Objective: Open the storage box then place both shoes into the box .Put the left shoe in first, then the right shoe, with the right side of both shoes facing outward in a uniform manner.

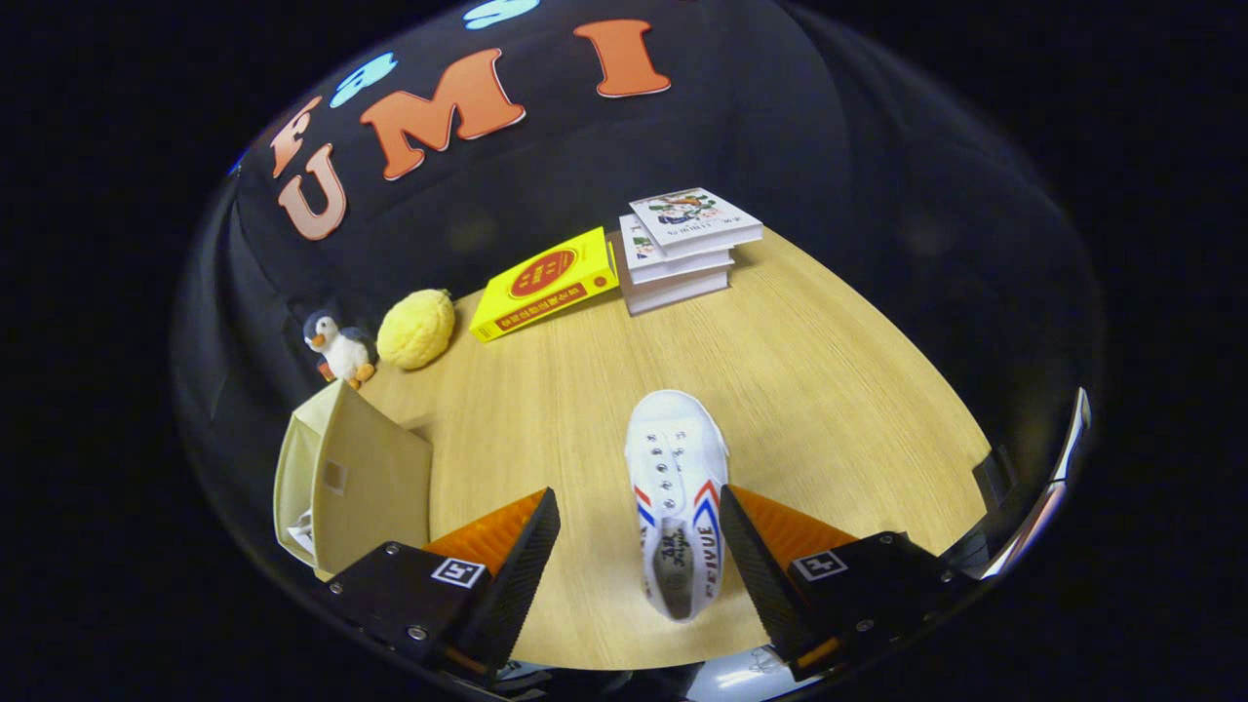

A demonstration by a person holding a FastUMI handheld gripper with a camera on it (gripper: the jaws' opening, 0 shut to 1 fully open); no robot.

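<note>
While the hand-held gripper [639, 526] gapes wide, a white shoe [675, 492] lies between its fingers.

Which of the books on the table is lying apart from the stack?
The yellow book, alone between the lemon-shaped plush and the stack of white books.

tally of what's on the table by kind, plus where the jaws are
Shoes: 1, white shoe, heel end between the open jaws of the gripper, neither touching it
Storage boxes: 1, beige box
Books: 4, yellow book, plus stack of three
Soft toys: 2, penguin, yellow plush
Total: 8
</note>
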